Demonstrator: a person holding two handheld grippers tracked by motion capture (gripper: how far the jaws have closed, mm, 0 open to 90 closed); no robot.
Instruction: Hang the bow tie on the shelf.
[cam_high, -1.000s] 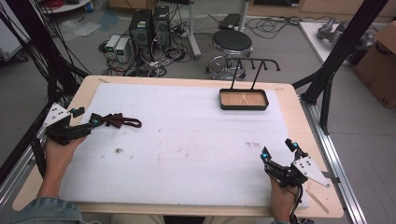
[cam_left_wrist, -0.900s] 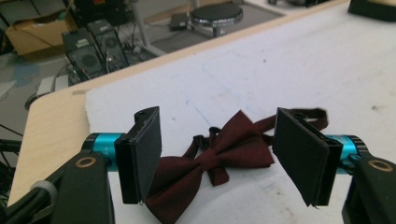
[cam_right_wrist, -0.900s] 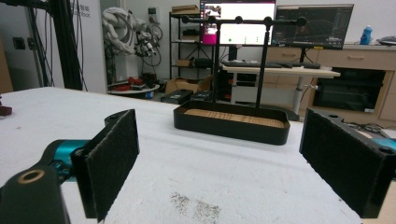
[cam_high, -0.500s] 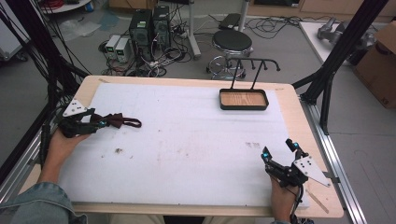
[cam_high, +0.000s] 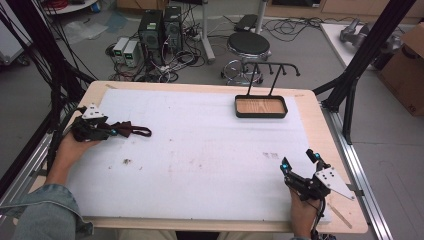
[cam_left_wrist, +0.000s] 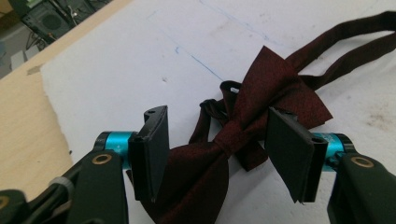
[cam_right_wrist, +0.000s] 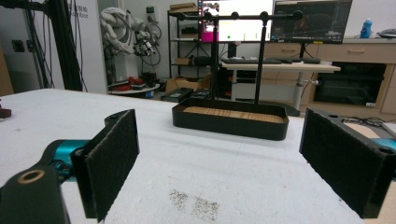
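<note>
A dark red bow tie with its strap lies on the white mat at the left. In the left gripper view the bow tie sits with its knot between my two jaws. My left gripper is low over the bow tie; its jaws have just been closing, and a gap still shows on each side of the cloth. My right gripper rests near the table's front right corner, open, with nothing between its pads.
A black tray with a wooden floor stands at the back right, and a black hanger rack rises from it. The white mat covers most of the tabletop. Black frame posts stand at both sides.
My left gripper has slid right onto the bow tie and its jaws have narrowed around the knot. The right gripper has stayed where it was.
</note>
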